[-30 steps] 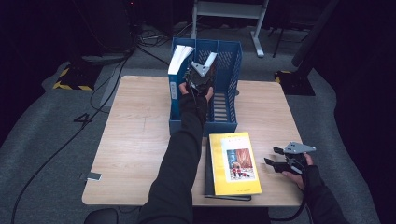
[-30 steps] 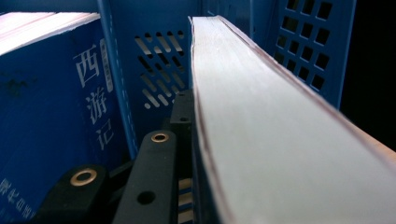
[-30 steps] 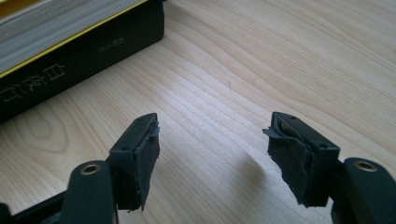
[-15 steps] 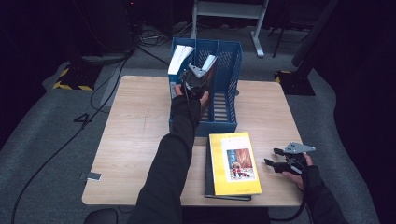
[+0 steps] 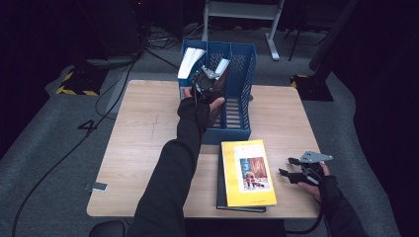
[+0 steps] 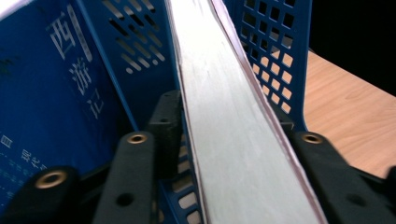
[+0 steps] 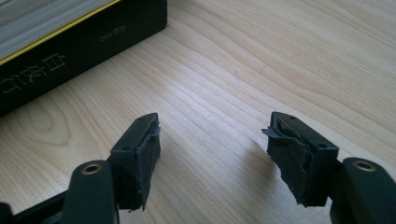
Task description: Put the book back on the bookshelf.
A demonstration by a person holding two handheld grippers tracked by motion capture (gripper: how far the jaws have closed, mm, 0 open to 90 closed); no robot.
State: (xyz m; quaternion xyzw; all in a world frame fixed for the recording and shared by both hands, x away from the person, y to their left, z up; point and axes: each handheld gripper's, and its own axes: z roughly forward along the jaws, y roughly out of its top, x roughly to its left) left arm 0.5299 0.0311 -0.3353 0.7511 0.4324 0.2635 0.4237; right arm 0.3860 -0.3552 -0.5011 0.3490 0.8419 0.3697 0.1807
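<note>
The left gripper point(image 5: 210, 83) is reaching into the blue file rack point(image 5: 242, 74) at the far side of the bench point(image 5: 148, 143), and its jaws have just been opening around a book point(image 6: 229, 116) standing on edge in the middle slot. In the left gripper view the book is lying between the jaws with a gap showing on the left side; whether the right pad is touching the cover cannot be told, so the grip is judged released or nearly so. The book is leaning inside the slot, with a white book point(image 5: 190, 61) standing in the neighbouring slot. The right gripper point(image 5: 294, 174) is resting low over bare bench near the right edge, jaws standing well apart and holding nothing. Just beside it a yellow book point(image 5: 247, 173) is lying flat on a black book point(image 7: 84, 42). Risk: with the jaws parting while the book is tilted, it could be tipping against the divider or catching a pad as the gripper is drawn out, dragging it from the slot. The rack is light plastic and could be shifting under a sideways pull. The bench is pale wood, clean, standing on grey carpet in a dark room; cables point(image 5: 74, 143) are trailing across the floor at left.
</note>
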